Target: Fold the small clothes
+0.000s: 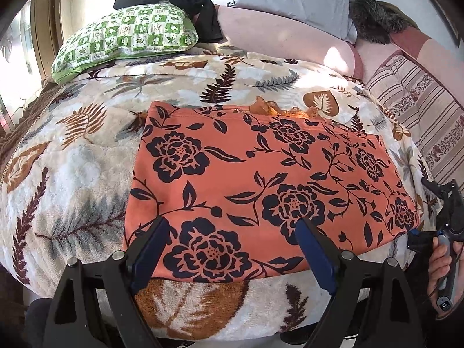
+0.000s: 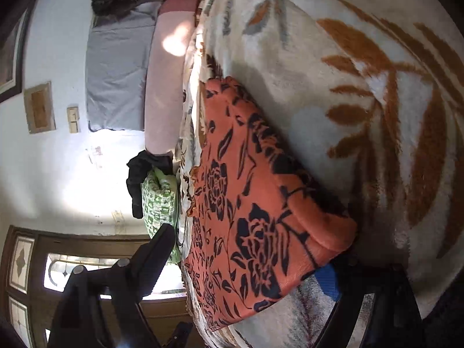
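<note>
Black gripper fingers with blue pads are filling the bottom of both views. Spread wide and gripping nothing, the left gripper (image 1: 232, 242) is hovering over the near edge of the orange flowered cloth (image 1: 261, 179), which is lying flat on the leaf-patterned blanket (image 1: 72, 159) with its long axis running left to right. Tipped on its side and also wide, the right gripper (image 2: 246, 261) is straddling the cloth's near right corner, one pad showing just beneath the corner; I cannot tell whether it is touching. That corner is lying nearer the right hand (image 1: 442, 264). Beyond the cloth's far edge, bare blanket is stretching toward the green checked pillow (image 1: 124, 36), giving room, I judge, for folding.
</note>
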Tool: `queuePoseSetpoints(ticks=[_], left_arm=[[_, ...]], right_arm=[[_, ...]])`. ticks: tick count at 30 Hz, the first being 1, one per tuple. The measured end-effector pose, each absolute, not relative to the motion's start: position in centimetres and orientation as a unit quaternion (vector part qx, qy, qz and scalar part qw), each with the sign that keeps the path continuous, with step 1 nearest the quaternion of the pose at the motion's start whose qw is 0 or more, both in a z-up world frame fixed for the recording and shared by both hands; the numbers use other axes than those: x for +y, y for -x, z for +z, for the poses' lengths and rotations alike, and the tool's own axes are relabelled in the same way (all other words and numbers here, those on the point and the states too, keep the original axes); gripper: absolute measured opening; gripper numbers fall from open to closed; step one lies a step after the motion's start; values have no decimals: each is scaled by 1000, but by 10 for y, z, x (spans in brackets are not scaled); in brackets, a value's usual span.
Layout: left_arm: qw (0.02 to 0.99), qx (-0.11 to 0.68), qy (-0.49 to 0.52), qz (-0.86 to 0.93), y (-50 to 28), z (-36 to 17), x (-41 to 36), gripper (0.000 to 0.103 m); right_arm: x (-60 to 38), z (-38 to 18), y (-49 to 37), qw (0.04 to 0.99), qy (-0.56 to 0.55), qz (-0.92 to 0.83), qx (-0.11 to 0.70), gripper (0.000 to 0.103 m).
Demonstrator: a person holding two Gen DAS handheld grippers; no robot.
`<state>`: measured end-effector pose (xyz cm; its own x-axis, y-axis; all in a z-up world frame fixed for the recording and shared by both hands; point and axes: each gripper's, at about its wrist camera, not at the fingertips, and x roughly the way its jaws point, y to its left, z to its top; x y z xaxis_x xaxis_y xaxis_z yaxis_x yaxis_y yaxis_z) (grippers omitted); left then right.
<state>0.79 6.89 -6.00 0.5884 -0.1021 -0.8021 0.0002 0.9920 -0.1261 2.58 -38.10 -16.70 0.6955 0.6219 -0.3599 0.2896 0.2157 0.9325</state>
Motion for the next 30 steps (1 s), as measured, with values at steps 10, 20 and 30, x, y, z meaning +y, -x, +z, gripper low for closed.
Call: queuePoseSetpoints(ticks=[10,20,30], left_arm=[[881,472,5,-29,-65,-99,22,89],[878,476,-26,-38,-69,-120,2,90],[886,461,-17,-45,-63,-114,3,96]], right_arm=[[-371,-149,-42,716,-572,135,378,89],[-355,-143,-59,763,-471,93,433,78],[-342,-134,-69,782,-417,71,457,72]])
